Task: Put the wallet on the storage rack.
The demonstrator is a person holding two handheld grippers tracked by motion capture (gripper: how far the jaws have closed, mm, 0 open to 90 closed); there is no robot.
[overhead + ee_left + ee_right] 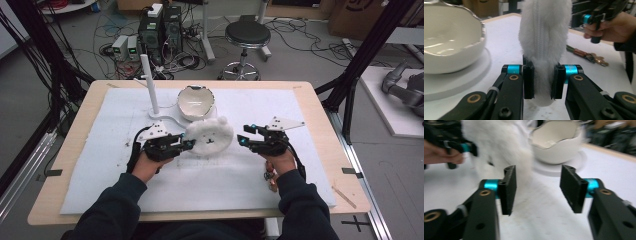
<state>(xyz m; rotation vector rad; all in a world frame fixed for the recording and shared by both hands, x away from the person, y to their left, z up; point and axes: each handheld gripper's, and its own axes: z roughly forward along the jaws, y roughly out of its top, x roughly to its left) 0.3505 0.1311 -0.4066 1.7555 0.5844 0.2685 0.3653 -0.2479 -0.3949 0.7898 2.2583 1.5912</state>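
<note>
Jaws of the left gripper (187, 144) are clamped on the left edge of the pouch (211, 136), at the frame's centre in the high view; the right gripper (243, 136) sits just right of it on the worktop (300, 165). From the left gripper view, the pads squeeze the pouch's zipper edge (543, 75) at lower centre, with the bowl (451, 42) at upper left. Seen in the right gripper view, the jaws stand apart, empty, with the pouch beyond the left pad.

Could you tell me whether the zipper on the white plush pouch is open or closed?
Closed, along the stretch visible: in the left gripper view the zipper runs shut down the plush pouch edge to where the left gripper clamps it.
</note>
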